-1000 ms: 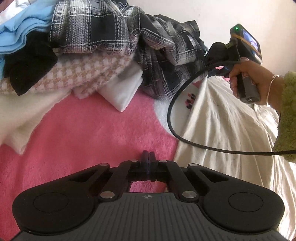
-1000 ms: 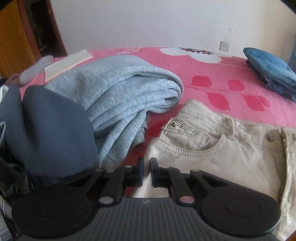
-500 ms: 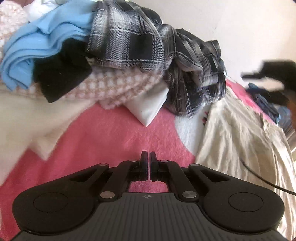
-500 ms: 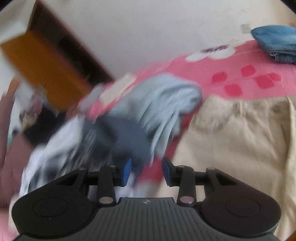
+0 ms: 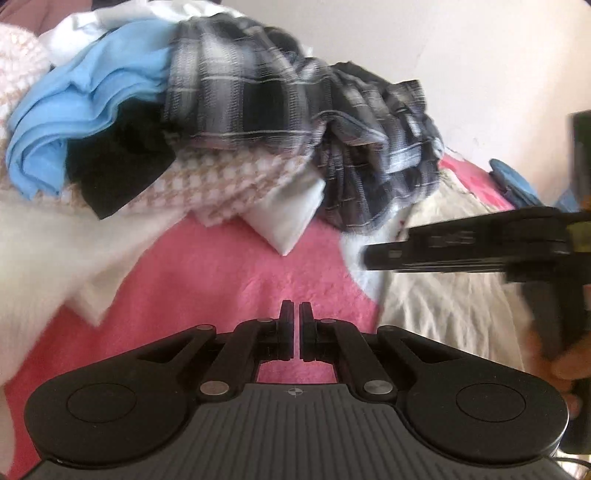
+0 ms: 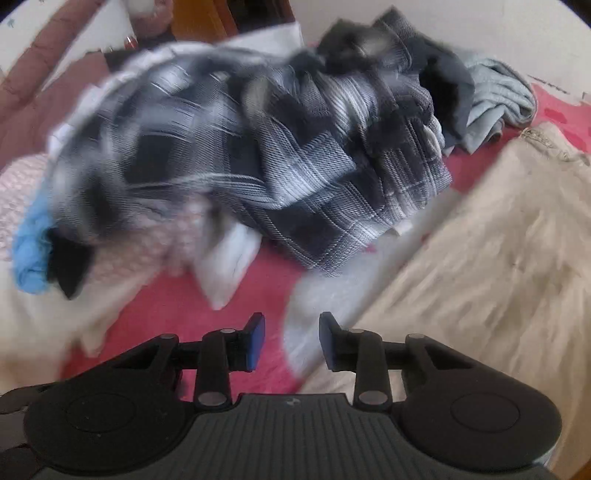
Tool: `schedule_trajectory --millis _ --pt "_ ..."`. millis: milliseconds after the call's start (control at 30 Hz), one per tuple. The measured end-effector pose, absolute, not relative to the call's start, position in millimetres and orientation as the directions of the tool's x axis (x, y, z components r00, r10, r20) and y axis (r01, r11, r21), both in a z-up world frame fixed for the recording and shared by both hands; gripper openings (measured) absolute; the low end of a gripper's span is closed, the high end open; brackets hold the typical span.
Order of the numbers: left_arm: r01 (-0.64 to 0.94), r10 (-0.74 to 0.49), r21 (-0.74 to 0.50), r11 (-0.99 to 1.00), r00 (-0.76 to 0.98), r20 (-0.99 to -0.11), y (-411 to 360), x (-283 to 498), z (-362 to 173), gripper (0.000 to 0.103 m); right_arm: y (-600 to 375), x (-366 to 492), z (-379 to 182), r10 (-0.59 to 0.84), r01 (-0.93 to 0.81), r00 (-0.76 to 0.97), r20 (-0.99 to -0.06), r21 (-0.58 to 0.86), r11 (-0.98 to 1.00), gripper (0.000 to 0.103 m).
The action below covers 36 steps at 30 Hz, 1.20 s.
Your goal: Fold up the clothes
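Note:
Beige trousers (image 5: 443, 306) (image 6: 487, 273) lie flat on the pink blanket (image 5: 221, 288), on the right. A heap of unfolded clothes fills the far side: a black-and-grey plaid shirt (image 5: 280, 110) (image 6: 295, 158) on top, a light blue garment (image 5: 85, 110), a black piece (image 5: 114, 173), a pink houndstooth knit (image 5: 221, 184) and a white cloth (image 5: 291, 218). My left gripper (image 5: 296, 314) hovers over bare blanket, shut with a hairline gap and holding nothing. My right gripper (image 6: 291, 326) is open and empty, low above the blanket by the trousers' left edge. Motion blurs the right wrist view.
A grey sweatshirt (image 6: 495, 96) lies behind the plaid shirt. Folded blue jeans (image 5: 513, 181) sit far right by the white wall. The right gripper (image 5: 373, 254) crosses the left wrist view, with a hand (image 5: 561, 365) on its handle. Wooden furniture (image 6: 199, 18) stands behind.
My right gripper swung left from the trousers' waistband towards the clothes heap and came down low, opening as it went. My left gripper stayed over the blanket, its view drifting slightly.

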<state>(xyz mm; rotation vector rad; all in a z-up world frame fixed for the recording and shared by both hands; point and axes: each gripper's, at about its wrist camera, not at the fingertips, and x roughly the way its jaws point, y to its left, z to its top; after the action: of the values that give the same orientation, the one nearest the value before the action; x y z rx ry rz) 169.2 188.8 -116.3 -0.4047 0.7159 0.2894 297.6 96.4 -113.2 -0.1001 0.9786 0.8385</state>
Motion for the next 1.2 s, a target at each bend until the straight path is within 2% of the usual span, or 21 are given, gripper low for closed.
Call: schedule_trajectory --millis 67,133,233,300,433,567,800,1033,1100,1200 --pt "-0.335 0.079 -0.259 0.906 0.734 -0.674 178.8 169.9 -113.2 0.007 57.5 297.6 -98.1 0.593 -0.583 0.320 -0.739 0.340 0.738 0.034" --pt "-0.262 0.027 -0.257 0.930 0.746 -0.665 166.2 170.5 -110.7 0.016 5.4 298.2 -84.0 0.596 -0.457 0.383 -0.706 0.416 0.787 0.034" --pt "-0.160 -0.053 -0.252 0.954 0.740 -0.670 144.2 171.2 -109.6 0.017 -81.9 291.5 -72.8 0.530 -0.255 0.502 -0.683 0.469 0.846 0.036" --pt "-0.109 -0.096 -0.246 0.963 0.718 -0.690 128.8 172.8 -113.0 0.017 -126.1 286.4 -80.0 0.466 -0.154 0.534 -0.706 0.461 0.874 0.037" --pt "-0.088 -0.078 -0.183 0.979 0.672 -0.737 106.1 177.1 -127.0 0.017 -156.9 284.2 -110.1 0.446 -0.048 0.496 -0.745 0.489 0.871 0.037" --pt "-0.098 -0.050 -0.151 0.984 0.659 -0.750 103.3 183.8 -134.9 0.017 -162.4 286.5 -129.4 0.465 -0.012 0.493 -0.736 0.528 0.849 0.037" --pt "-0.097 -0.040 -0.137 0.986 0.659 -0.751 104.9 182.6 -140.4 0.018 -151.9 295.2 -139.4 0.477 -0.063 0.489 -0.730 0.516 0.854 0.037" --pt "-0.102 -0.052 -0.157 0.982 0.659 -0.750 107.9 183.5 -141.0 0.018 -153.1 282.2 -126.2 0.527 -0.116 0.545 -0.652 0.565 0.817 0.037" --pt "-0.103 -0.054 -0.161 0.982 0.659 -0.750 108.6 183.8 -141.5 0.018 -155.7 286.3 -136.3 0.558 -0.077 0.521 -0.647 0.615 0.785 0.037" --pt "-0.103 -0.055 -0.162 0.981 0.658 -0.751 108.9 183.9 -141.9 0.018 -161.0 290.0 -152.3 0.534 -0.012 0.513 -0.672 0.617 0.787 0.036"
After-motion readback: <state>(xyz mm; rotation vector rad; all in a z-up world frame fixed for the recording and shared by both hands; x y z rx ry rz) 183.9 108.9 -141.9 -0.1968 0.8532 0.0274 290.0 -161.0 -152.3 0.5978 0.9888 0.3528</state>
